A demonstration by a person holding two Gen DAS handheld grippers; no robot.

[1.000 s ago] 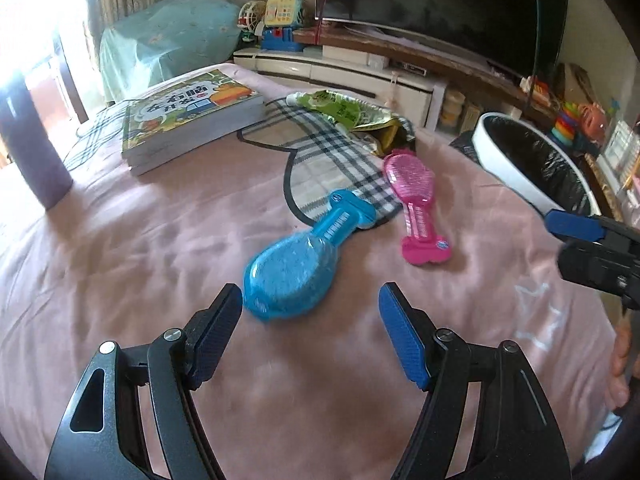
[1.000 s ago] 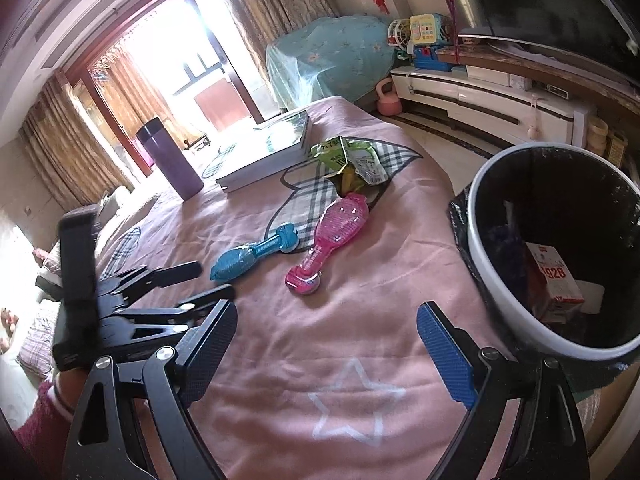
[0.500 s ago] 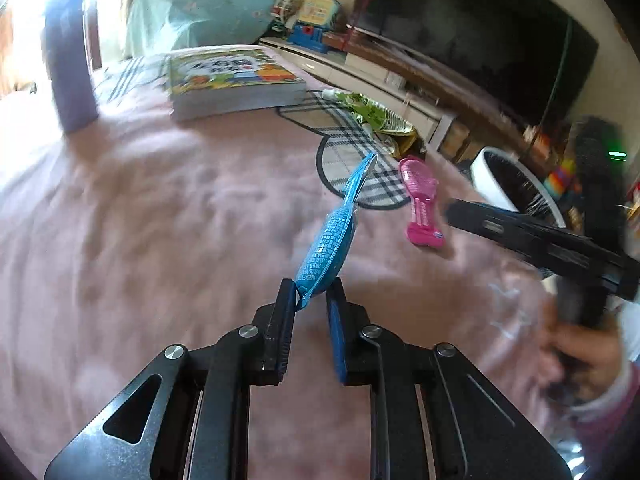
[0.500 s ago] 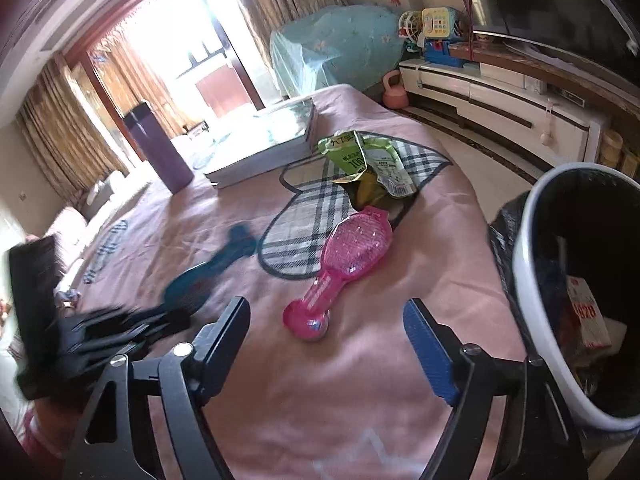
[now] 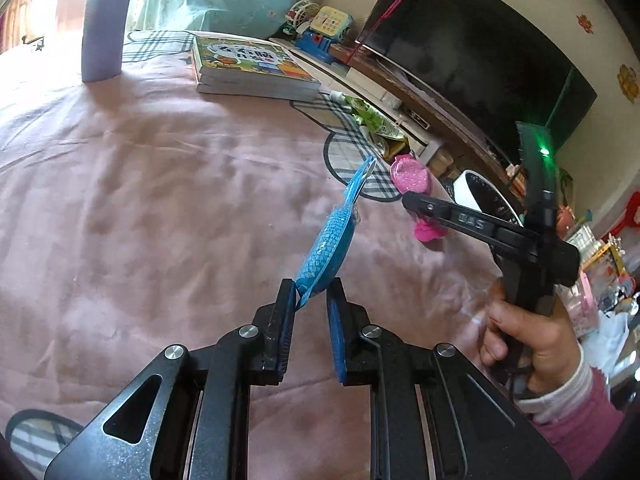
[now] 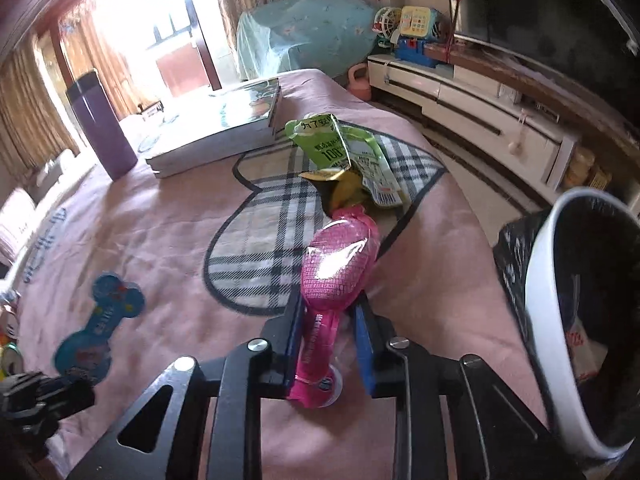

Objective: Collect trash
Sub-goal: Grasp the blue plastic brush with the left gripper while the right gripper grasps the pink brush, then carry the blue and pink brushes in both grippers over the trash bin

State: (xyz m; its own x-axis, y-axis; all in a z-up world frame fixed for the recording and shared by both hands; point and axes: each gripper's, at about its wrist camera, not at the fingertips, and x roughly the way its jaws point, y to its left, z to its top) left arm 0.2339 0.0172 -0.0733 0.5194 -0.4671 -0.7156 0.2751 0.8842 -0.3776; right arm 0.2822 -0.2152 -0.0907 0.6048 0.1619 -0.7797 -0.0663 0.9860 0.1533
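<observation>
The left gripper [image 5: 308,300] was closed on one end of a blue bone-shaped plastic packet [image 5: 330,244], held edge-up above the pink bedspread [image 5: 140,200]. The right gripper [image 6: 328,336], its jaws having just been closing, clasped the neck of a pink bone-shaped plastic packet [image 6: 340,264] lying on the bed. Both grips looked narrow; slick film could slip in transit. A white-rimmed bin with black liner [image 6: 548,280] stood off the bed's right edge, with open room between. A green snack pouch [image 6: 344,148] lay farther off.
</observation>
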